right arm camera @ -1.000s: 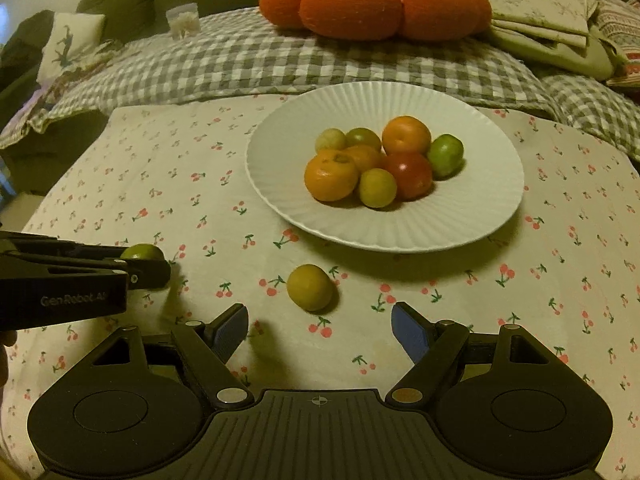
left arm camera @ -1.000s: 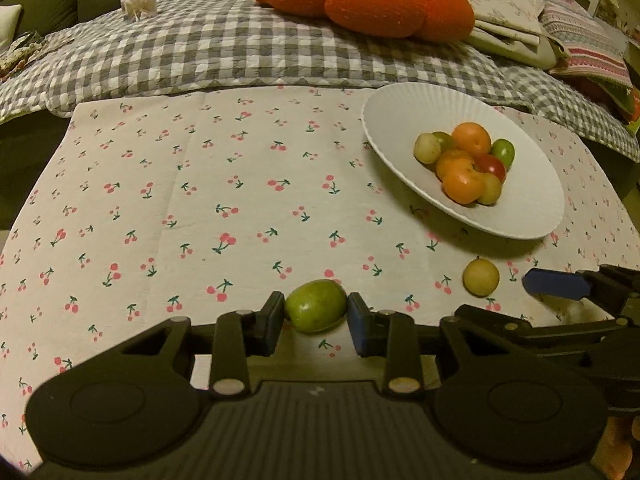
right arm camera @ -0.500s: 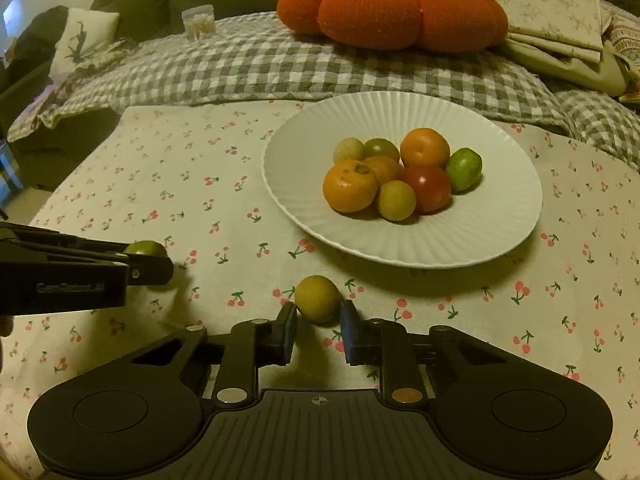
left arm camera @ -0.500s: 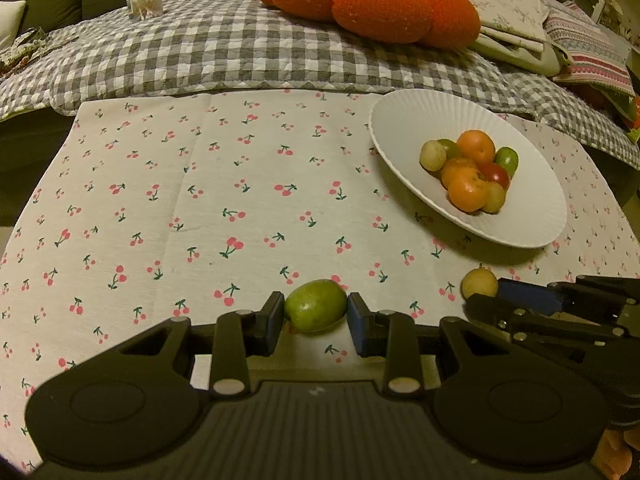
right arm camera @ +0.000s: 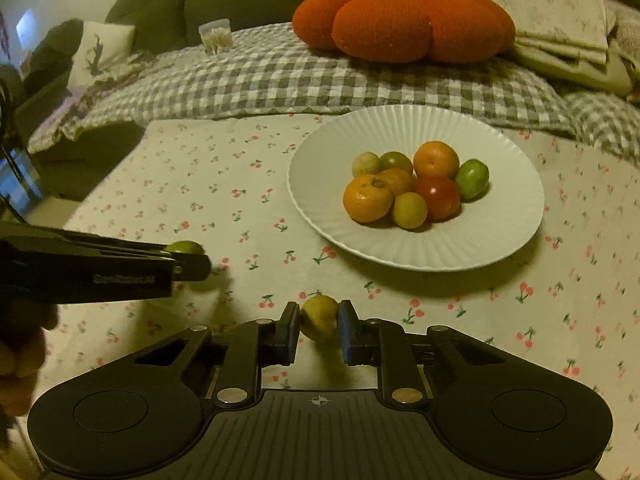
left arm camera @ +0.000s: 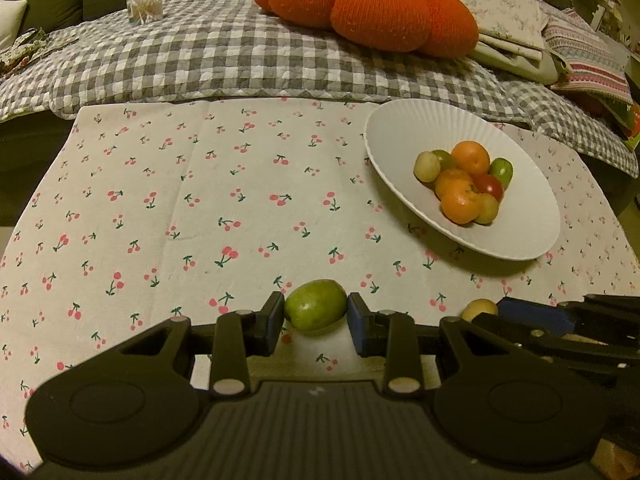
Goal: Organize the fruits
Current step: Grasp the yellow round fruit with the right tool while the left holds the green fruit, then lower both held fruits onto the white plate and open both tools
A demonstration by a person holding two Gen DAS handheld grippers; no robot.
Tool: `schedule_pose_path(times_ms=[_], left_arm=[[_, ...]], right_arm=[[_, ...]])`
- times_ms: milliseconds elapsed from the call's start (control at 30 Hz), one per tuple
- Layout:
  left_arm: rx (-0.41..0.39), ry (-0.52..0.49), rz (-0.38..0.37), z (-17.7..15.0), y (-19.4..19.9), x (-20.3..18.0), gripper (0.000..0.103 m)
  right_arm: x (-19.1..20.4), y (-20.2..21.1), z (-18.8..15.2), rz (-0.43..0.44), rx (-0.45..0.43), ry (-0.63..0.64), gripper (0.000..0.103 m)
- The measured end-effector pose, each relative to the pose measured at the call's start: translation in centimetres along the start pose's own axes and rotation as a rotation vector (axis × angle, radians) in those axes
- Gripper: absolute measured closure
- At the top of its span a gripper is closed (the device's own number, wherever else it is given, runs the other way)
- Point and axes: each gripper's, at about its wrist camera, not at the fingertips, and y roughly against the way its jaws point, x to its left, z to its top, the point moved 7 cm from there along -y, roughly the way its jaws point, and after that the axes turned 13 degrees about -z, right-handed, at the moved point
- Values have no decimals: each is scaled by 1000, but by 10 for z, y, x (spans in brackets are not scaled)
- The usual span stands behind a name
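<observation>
Surface: cherry-print tablecloth over a table; a grey checked quilt and an orange pumpkin cushion lie beyond it.
Left gripper: pads pressed against both sides of a green fruit, which fills the gap between them. Whether the fruit rests on the cloth or is lifted clear cannot be told.
Right gripper: fingers pinched on a yellow fruit low over the cloth, just short of the plate's near rim.
Plate: white, ribbed, ahead of the right gripper and slightly to its right; ahead and to the right of the left gripper.
Plate contents: oranges, a red fruit, green and yellow fruits, clustered and touching at the centre.
Grippers, relative: left one sits to the left of the right one, near but apart.
Background item: clear tub of cotton swabs on the quilt, far ahead-left.
</observation>
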Motion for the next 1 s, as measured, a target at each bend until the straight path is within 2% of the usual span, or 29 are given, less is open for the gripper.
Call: schedule_pose_path(times_ms=[467,667,867,1000], left_arm=[[-32,21,-18,10,8,-3,71],[-69,50,-33,20,15,-2,71],[-120,46,-77,33,17,-11,71],[-144,45,-135,43,12,-21,71]], right_arm=[[-7,30,14,61,-6,-61,84],[-15,44,25,77,-20,-89,84],[-41,58,45,49,-71,-146,84],[-62,58,53,7,-95,-178,84]])
